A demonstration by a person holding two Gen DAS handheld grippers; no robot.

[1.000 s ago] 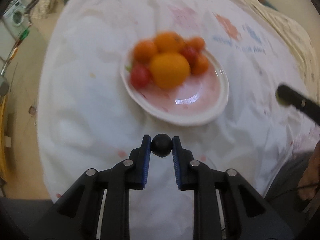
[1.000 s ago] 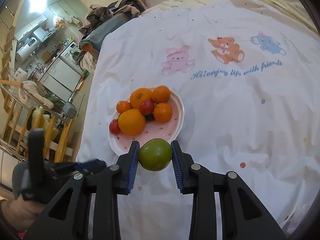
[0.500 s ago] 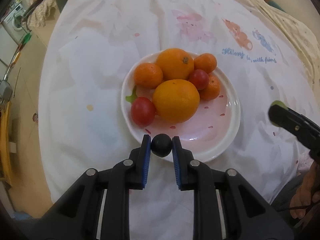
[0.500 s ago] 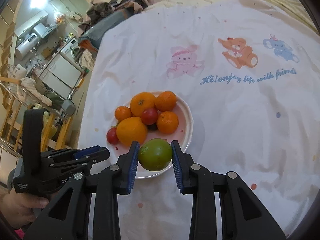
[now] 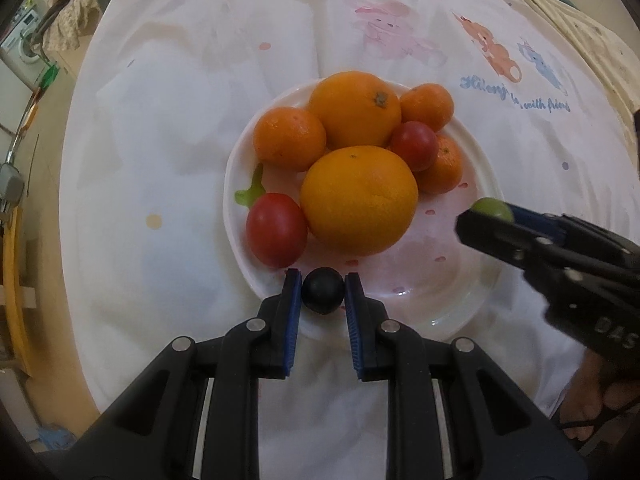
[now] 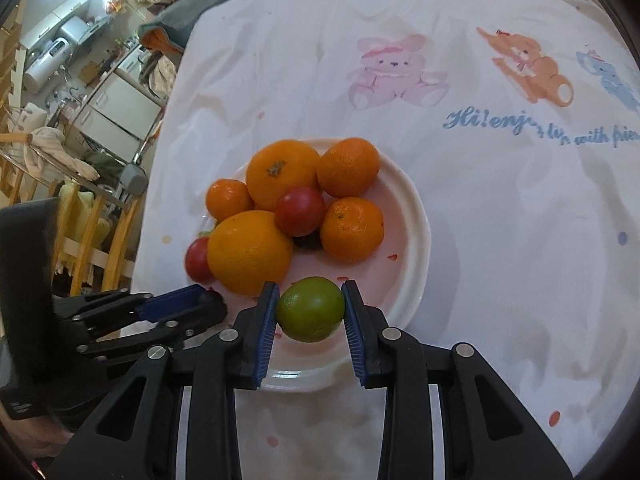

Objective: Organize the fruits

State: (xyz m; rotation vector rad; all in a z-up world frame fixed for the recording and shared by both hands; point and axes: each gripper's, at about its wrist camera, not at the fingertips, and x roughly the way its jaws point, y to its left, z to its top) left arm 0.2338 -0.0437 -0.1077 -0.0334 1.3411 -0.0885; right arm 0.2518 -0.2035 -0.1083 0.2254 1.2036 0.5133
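Fruits are gathered on the white round ceramic plate [image 5: 486,184], crowded on its far half, so the bare near rim is the sensible drop zone. My left gripper [image 5: 322,292] pinches a small dark round fruit [image 5: 322,290] over the near-left rim, beside the red tomato [image 5: 276,229]. My right gripper [image 6: 310,309] clamps a green round fruit [image 6: 310,308] over the near-right rim, close to the large orange [image 6: 250,252].
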